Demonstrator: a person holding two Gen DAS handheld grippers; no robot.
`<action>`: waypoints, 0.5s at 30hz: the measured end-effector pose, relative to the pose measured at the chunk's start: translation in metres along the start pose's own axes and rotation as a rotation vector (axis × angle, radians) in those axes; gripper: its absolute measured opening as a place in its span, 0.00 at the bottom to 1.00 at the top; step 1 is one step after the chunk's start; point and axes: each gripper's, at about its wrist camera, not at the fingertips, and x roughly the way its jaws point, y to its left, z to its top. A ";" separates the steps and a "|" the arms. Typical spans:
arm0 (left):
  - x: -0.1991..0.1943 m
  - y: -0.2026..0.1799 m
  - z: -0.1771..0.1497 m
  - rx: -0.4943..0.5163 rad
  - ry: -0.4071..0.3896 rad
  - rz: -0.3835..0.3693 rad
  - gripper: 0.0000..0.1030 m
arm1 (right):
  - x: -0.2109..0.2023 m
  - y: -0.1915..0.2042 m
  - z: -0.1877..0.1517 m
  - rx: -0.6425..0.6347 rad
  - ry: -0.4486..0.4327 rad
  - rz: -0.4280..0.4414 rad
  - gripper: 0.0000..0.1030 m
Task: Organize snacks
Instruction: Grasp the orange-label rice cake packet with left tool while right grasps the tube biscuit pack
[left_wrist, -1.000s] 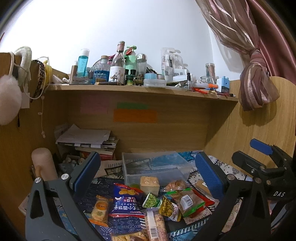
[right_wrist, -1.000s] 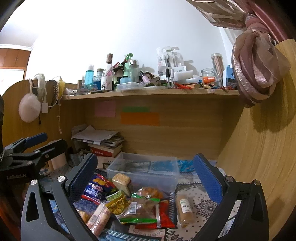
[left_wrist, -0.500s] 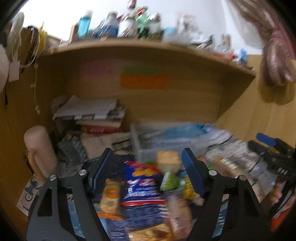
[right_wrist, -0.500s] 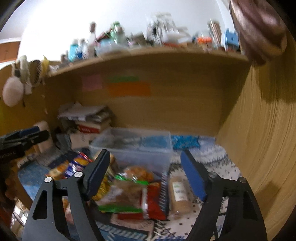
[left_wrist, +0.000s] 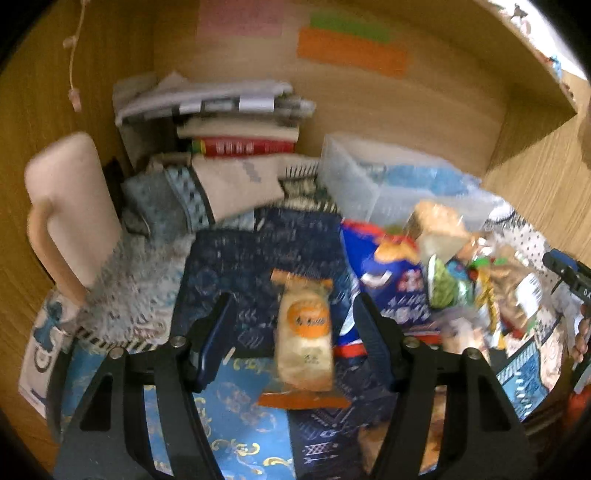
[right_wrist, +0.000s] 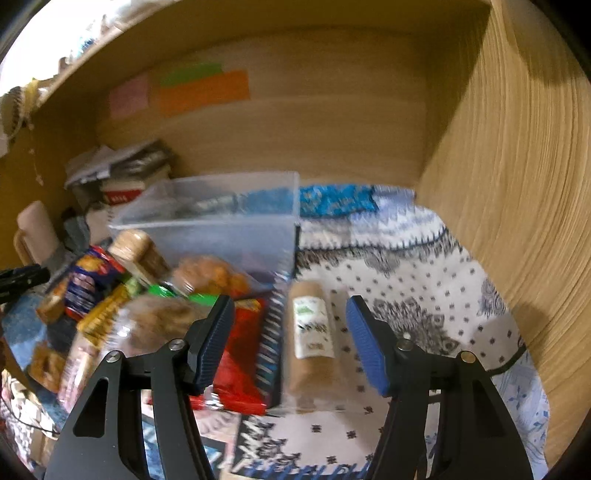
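Now lower (jaws closing), snacks (left_wrist: 304, 334) nearer.

Before me: one clear plastic bin (right_wrist: 221, 225), one orange-labelled snack packet (left_wrist: 304, 328), one blue chip bag (left_wrist: 388, 273), one red packet (right_wrist: 242, 354), one tan bar (right_wrist: 312, 332), one beige mug (left_wrist: 70, 206), and three sticky notes (right_wrist: 203, 92). Other wrappers blur beyond counting.

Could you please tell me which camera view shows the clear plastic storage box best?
The right wrist view: the clear plastic storage box shows its full rim and front wall. The left wrist view catches only one blurred corner behind the snacks.
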 end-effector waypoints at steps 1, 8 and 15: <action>0.003 0.001 -0.002 0.002 0.016 -0.006 0.64 | 0.004 -0.004 -0.001 0.007 0.020 -0.002 0.58; 0.031 0.004 -0.012 0.017 0.096 -0.016 0.63 | 0.026 -0.017 -0.009 0.033 0.108 0.000 0.58; 0.043 0.000 -0.013 0.049 0.095 0.019 0.45 | 0.048 -0.018 -0.009 0.033 0.174 0.025 0.57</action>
